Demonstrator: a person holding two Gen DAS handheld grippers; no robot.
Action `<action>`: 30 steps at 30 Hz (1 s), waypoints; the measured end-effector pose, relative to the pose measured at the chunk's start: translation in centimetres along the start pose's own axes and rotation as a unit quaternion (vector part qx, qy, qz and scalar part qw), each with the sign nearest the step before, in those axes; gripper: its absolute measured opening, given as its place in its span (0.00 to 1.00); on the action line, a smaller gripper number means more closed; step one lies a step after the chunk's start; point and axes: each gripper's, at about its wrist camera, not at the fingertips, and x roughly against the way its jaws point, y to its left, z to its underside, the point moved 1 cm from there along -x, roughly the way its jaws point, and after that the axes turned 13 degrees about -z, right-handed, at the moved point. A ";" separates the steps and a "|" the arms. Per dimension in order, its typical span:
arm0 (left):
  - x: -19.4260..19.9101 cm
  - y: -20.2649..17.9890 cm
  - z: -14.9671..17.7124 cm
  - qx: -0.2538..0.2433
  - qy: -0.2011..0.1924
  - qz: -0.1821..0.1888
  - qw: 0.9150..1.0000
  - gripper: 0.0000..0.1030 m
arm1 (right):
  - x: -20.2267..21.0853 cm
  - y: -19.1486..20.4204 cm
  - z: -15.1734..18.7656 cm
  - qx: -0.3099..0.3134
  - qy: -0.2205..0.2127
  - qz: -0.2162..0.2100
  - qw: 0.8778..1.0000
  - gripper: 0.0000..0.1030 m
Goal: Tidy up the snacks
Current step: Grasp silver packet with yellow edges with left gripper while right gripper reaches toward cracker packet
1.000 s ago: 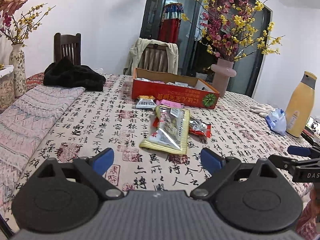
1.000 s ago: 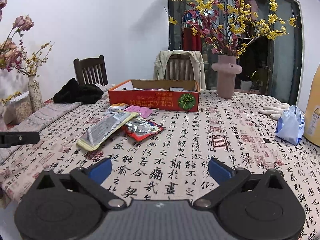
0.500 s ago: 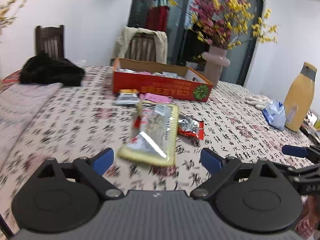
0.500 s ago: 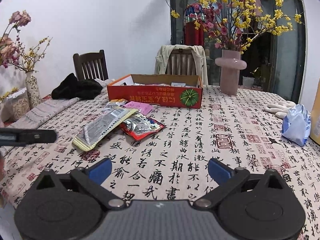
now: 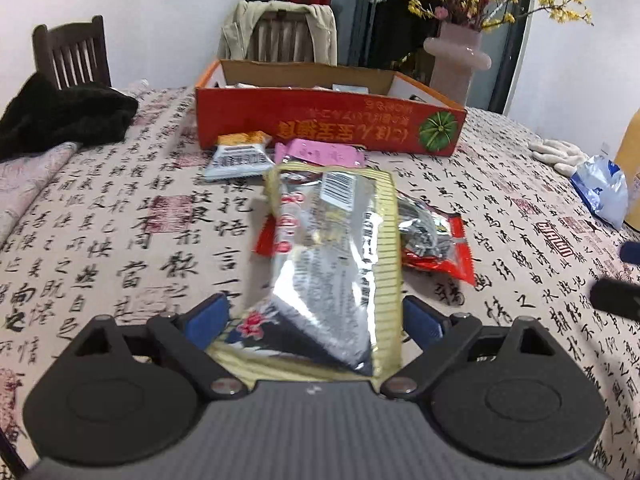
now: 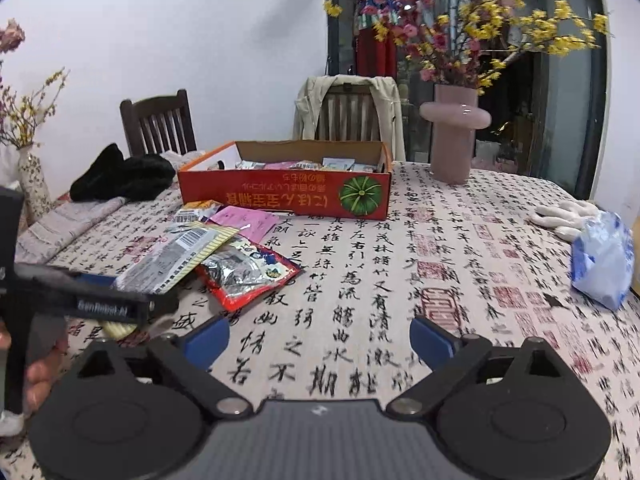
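Below, the left gripper (image 5: 316, 314) stands wide apart, straddling the near end of a silver-and-yellow packet (image 5: 334, 264) without pressing it. Beyond lie a red packet (image 5: 436, 242), a pink packet (image 5: 320, 154) and an orange box (image 5: 332, 124) holding snacks. Nearby, the right gripper (image 6: 320, 338) is closing over bare tablecloth (image 6: 400, 260), nothing between its jaws

- The yellow-edged snack packet (image 5: 336, 264) covers much of the red packet (image 5: 436, 248).
- The yellow bottle (image 5: 632, 168) is cut by the frame's edge.
- The red box's (image 6: 280, 196) contents are too small to tell.
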 end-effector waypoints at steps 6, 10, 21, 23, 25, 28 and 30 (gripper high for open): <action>0.9 6.0 1.3 0.055 0.008 -0.044 0.997 0.97 | -4.1 1.3 -2.5 0.020 0.012 -0.054 0.998 0.93; 2.8 9.9 1.7 0.106 0.002 -0.011 0.994 0.97 | -7.0 2.8 -4.2 0.030 0.021 -0.090 0.995 0.88; 0.2 9.5 -0.5 0.156 0.023 0.034 0.987 0.77 | -14.4 5.8 -8.2 0.032 0.038 -0.137 0.989 0.69; -0.2 9.0 -1.0 0.150 0.024 0.031 0.988 0.79 | -14.9 5.4 -8.3 0.036 0.040 -0.128 0.990 0.68; 0.2 7.7 -1.2 0.111 0.000 -0.009 0.994 0.80 | -15.3 4.7 -8.2 0.034 0.044 -0.117 0.992 0.68; 0.0 5.7 -2.1 0.040 -0.043 -0.028 0.998 0.93 | -15.8 3.3 -7.9 0.019 0.047 -0.106 0.993 0.68; -1.1 4.4 -2.7 0.001 -0.044 -0.010 0.999 0.93 | -16.1 2.7 -8.1 0.013 0.047 -0.101 0.994 0.68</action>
